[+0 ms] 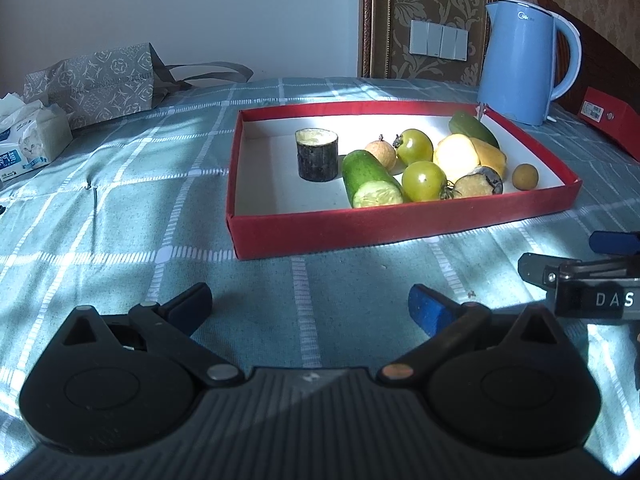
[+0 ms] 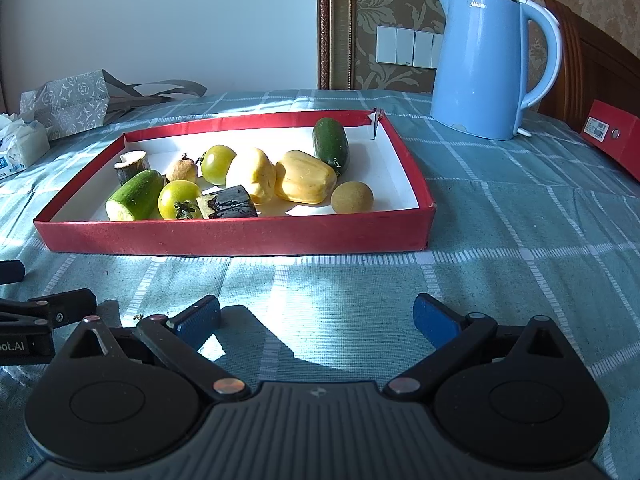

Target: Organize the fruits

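A shallow red tray (image 1: 400, 226) (image 2: 240, 236) with a white floor sits on the checked cloth. Inside lie a cut cucumber piece (image 1: 370, 178) (image 2: 134, 196), a whole small cucumber (image 1: 474, 128) (image 2: 331, 145), two green tomatoes (image 1: 423, 180) (image 2: 179, 199), yellow fruit pieces (image 1: 456, 155) (image 2: 306, 178), two dark-skinned cane stubs (image 1: 317, 154) (image 2: 228, 203) and small round brown fruits (image 1: 525, 176) (image 2: 352, 197). My left gripper (image 1: 310, 306) hovers open in front of the tray, holding nothing. My right gripper (image 2: 318, 318) is likewise open and holds nothing, near the tray's front edge.
A blue electric kettle (image 1: 524, 62) (image 2: 486, 66) stands behind the tray's right end. A red box (image 1: 610, 122) (image 2: 612, 136) lies at the far right. A patterned paper bag (image 1: 96, 82) (image 2: 68, 104) and a tissue pack (image 1: 30, 140) sit at the left.
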`<action>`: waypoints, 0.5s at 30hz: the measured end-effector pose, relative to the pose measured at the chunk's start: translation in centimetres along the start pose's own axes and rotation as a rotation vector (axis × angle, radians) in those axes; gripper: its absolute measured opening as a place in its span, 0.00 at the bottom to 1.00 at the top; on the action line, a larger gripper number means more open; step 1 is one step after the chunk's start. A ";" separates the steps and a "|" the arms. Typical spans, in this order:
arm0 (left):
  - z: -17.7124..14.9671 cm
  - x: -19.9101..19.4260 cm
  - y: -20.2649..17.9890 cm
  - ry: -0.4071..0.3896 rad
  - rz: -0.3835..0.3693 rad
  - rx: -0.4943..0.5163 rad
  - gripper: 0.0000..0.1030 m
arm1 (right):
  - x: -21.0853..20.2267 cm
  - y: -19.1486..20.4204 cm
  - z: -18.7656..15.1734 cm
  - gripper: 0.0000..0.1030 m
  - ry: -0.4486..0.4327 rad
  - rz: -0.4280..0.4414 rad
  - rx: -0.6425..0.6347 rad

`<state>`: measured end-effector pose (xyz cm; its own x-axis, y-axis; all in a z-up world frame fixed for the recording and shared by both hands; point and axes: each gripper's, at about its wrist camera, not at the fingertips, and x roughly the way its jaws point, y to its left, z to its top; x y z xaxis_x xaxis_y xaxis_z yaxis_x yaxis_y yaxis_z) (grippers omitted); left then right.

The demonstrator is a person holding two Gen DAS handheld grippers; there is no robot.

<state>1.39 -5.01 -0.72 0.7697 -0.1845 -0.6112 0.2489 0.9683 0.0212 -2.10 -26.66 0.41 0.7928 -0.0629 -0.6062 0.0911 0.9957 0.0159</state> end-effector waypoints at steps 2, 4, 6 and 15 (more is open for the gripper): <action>0.0 0.1 0.0 0.001 0.001 -0.003 1.00 | 0.0 0.0 0.0 1.00 0.000 0.000 -0.001; 0.0 0.1 0.0 0.002 0.001 -0.005 1.00 | 0.0 0.0 0.0 1.00 0.000 0.000 0.000; 0.0 0.1 0.0 0.001 0.001 -0.005 1.00 | 0.0 0.0 0.0 1.00 0.000 0.000 0.000; 0.1 0.1 0.3 -0.002 0.007 -0.024 1.00 | 0.0 0.0 0.0 1.00 0.000 0.000 0.000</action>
<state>1.62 -4.78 -0.68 0.7728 -0.1780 -0.6092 0.2296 0.9733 0.0068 -2.10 -26.69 0.42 0.7929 -0.0625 -0.6062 0.0911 0.9957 0.0165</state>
